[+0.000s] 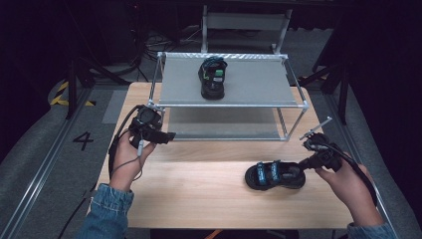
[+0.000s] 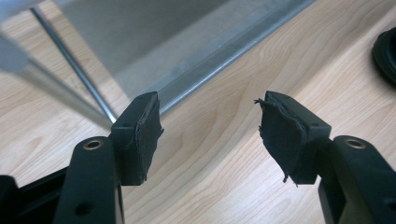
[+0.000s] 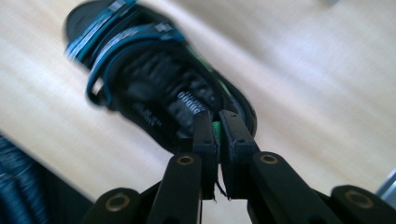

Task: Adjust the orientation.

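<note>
Now the right hand-held gripper [image 3: 217, 122] is clamped on the sandal's [image 3: 154, 79] heel strap.

The tabletop [image 1: 199, 199] is pale wood with a smooth, matt grain. The rack [image 1: 303, 104] has shiny metal tubes and dull grey shelves. The sandal [image 1: 273, 175] looks like matt black rubber with woven blue straps. The left gripper [image 2: 210, 135] has frayed, rough black pads [image 2: 280, 135].
</note>
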Motion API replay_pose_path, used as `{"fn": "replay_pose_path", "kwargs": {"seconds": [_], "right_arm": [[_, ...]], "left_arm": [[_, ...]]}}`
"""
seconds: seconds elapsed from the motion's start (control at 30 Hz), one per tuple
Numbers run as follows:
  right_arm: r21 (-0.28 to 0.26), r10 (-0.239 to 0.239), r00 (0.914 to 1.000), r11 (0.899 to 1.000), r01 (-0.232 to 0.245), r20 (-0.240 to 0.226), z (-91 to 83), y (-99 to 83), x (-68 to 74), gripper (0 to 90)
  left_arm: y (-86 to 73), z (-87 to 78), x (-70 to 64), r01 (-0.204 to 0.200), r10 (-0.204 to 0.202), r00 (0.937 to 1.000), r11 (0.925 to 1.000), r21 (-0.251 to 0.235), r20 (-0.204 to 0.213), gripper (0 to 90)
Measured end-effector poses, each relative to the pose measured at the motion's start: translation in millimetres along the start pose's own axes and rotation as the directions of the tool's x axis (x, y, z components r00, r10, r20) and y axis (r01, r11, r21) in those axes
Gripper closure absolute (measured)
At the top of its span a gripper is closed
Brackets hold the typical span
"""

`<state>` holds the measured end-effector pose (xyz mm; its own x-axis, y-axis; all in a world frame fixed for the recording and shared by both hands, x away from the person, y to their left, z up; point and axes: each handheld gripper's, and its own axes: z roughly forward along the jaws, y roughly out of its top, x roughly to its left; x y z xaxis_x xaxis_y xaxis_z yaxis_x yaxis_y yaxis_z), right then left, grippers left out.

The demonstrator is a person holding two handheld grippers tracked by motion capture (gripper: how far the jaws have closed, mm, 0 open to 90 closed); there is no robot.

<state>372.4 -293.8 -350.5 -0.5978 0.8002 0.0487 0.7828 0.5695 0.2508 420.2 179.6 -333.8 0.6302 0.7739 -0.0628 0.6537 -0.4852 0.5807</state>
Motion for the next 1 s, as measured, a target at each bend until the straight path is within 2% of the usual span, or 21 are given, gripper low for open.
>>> {"fn": "replay_pose_path", "kwargs": {"seconds": [0.07, 0.1, 0.17, 0.27, 0.33, 0.4, 0.47, 0.57, 0.6, 0.87, 1.0], "right_arm": [[0.008, 0.020, 0.9992, 1.000, -0.020, -0.034, -0.1, -14.0, 4.7, 85.2], [0.008, 0.020, 0.9992, 1.000, -0.020, -0.034, -0.1, -14.0, 4.7, 85.2], [0.013, 0.026, 0.9975, 1.000, -0.025, -0.066, 1.1, -24.9, 9.8, 85.0], [0.014, 0.003, 0.9948, 1.000, -0.002, -0.102, 1.0, -31.5, 15.9, 84.0], [0.003, -0.007, 0.9922, 1.000, 0.008, -0.125, 0.4, -32.3, 16.9, 80.1], [-0.017, -0.019, 0.9928, 1.000, 0.017, -0.118, -0.1, -31.0, 16.5, 73.3], [-0.048, -0.045, 0.9951, 0.998, 0.041, -0.088, -1.4, -27.2, 16.6, 60.3], [-0.083, -0.116, 0.9915, 0.990, 0.111, -0.059, 0.7, -20.5, 17.8, 54.1], [-0.085, -0.122, 0.9910, 0.990, 0.117, -0.056, 1.8, -18.7, 17.6, 52.6], [-0.061, -0.179, 0.9832, 0.982, 0.177, -0.033, 24.3, -2.6, 14.3, 50.5], [-0.052, -0.207, 0.9773, 0.977, 0.205, -0.046, 39.2, 4.5, 12.6, 50.4]], "left_arm": [[4.5, 4.3, -4.4, -0.019, 0.019, 0.9997, 0.9998, 0.011, 0.017, 39.9], [4.5, 4.3, -4.4, -0.019, 0.019, 0.9997, 0.9998, 0.011, 0.017, 40.1], [5.9, 5.6, -5.2, -0.017, 0.017, 0.9995, 0.9998, 0.013, 0.026, 40.0], [6.9, 7.4, -4.8, -0.014, 0.014, 0.9995, 0.9998, 0.015, 0.027, 39.9], [6.9, 8.0, -4.8, -0.015, 0.015, 0.9996, 0.9997, 0.018, 0.026, 39.8], [6.5, 7.5, -5.4, -0.015, 0.014, 0.9995, 0.9997, 0.021, 0.029, 39.7], [5.8, 6.6, -5.2, -0.014, 0.013, 0.9996, 0.9998, 0.015, 0.025, 39.7], [4.5, 5.9, -4.2, -0.008, 0.008, 0.9997, 0.9998, 0.016, 0.024, 39.6], [3.7, 5.8, -3.4, -0.010, 0.010, 0.9997, 0.9998, 0.018, 0.022, 39.5], [-1.8, 3.4, 0.0, 0.005, -0.005, 0.9999, 0.9998, 0.022, 0.014, 39.9], [-5.2, 0.4, 2.2, 0.015, -0.015, 0.9998, 0.9999, 0.007, 0.009, 43.2]]}}
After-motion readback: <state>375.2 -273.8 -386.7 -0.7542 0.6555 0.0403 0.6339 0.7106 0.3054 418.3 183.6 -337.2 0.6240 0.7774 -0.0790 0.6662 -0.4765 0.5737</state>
